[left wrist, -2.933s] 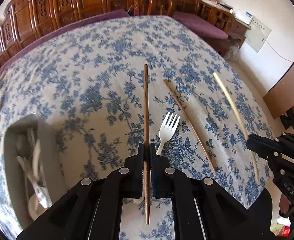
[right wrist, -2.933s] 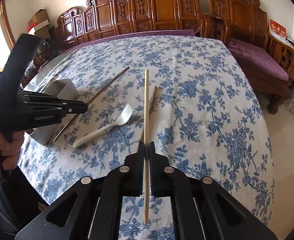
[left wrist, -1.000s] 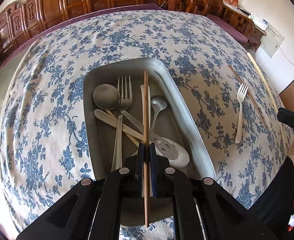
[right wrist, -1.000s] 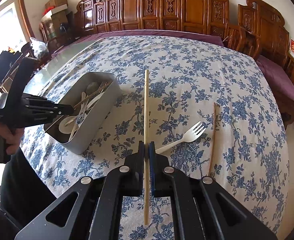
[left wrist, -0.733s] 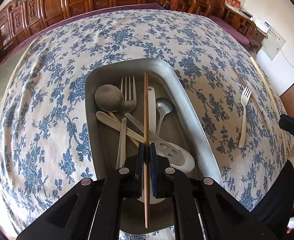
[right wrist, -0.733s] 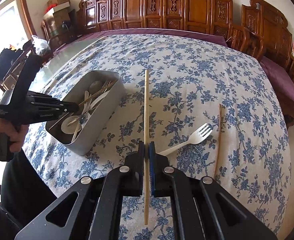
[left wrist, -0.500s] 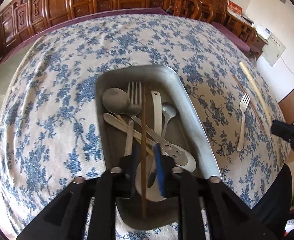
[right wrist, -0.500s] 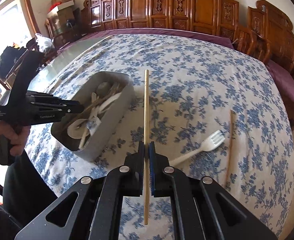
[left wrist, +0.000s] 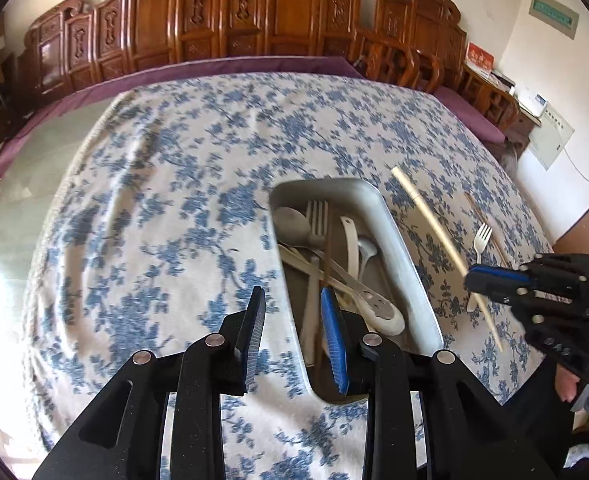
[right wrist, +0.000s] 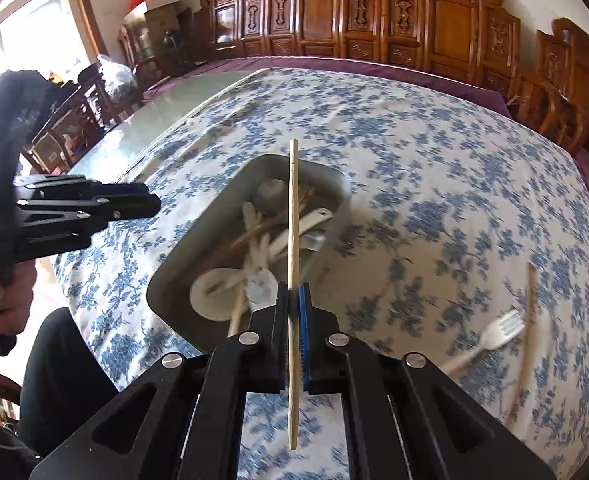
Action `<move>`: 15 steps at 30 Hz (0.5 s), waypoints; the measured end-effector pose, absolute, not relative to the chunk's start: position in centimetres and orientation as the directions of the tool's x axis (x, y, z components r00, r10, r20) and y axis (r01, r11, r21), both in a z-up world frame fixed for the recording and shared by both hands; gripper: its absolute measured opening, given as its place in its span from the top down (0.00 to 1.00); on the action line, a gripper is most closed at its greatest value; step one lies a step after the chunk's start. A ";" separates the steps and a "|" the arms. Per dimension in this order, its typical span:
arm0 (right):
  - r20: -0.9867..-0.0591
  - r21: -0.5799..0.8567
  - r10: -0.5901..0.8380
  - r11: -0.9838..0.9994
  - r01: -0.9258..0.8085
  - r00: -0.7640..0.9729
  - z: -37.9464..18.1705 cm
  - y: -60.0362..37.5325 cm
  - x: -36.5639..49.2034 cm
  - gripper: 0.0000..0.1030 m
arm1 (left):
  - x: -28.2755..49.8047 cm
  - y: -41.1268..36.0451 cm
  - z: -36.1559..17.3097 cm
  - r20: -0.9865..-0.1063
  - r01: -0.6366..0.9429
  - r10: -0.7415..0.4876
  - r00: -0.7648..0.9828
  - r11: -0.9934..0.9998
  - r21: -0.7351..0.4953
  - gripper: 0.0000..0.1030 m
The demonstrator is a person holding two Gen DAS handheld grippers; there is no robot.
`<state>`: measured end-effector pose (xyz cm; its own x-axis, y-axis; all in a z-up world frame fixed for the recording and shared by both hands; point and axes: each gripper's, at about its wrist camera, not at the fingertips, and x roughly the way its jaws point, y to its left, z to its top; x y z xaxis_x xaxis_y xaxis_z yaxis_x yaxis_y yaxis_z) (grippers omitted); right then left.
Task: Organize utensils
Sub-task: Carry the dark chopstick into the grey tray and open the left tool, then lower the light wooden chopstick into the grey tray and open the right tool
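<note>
A grey metal tray holds several spoons and forks, and a dark brown chopstick lies loose among them. My left gripper hovers over the tray's left rim with its jaws opening and nothing between them; it shows at the left as the left gripper in the right wrist view. My right gripper is shut on a pale chopstick, held above the tray. From the left wrist view, the right gripper and the pale chopstick hang right of the tray.
A white plastic fork and a second brown chopstick lie on the blue-flowered tablecloth right of the tray. Carved wooden chairs ring the table. A person's hand grips the left tool.
My left gripper let go of the dark chopstick into the tray, opened, and drew up and to the left. My right gripper carried the pale chopstick leftward until it hangs over the tray.
</note>
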<state>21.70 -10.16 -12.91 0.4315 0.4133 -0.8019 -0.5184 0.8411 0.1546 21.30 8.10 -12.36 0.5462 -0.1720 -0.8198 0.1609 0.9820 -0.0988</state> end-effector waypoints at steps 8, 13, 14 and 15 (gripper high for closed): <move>-0.807 0.187 0.438 0.826 -0.532 0.397 -13.3 -7.1 23.1 0.94 | 20.6 10.3 -10.9 -0.799 0.133 -0.154 0.581 0.987 -0.093 0.59; -0.810 0.227 0.452 0.829 -0.511 0.374 -13.9 -5.8 24.5 0.94 | 20.2 11.3 -10.5 -0.796 0.114 -0.141 0.589 0.989 -0.091 0.59; -0.810 0.236 0.454 0.831 -0.503 0.370 -14.1 -5.6 24.8 0.94 | 20.1 11.4 -10.5 -0.796 0.112 -0.139 0.589 0.990 -0.089 0.59; -0.811 0.245 0.455 0.834 -0.494 0.367 -14.4 -5.6 25.1 0.94 | 20.0 11.6 -10.5 -0.798 0.109 -0.136 0.588 0.990 -0.088 0.59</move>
<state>25.10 -5.55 -14.39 0.3668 0.4553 -0.8113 -0.4937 0.8344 0.2451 20.03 11.60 -10.55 0.5877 -0.1360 -0.7976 0.1092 0.9901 -0.0883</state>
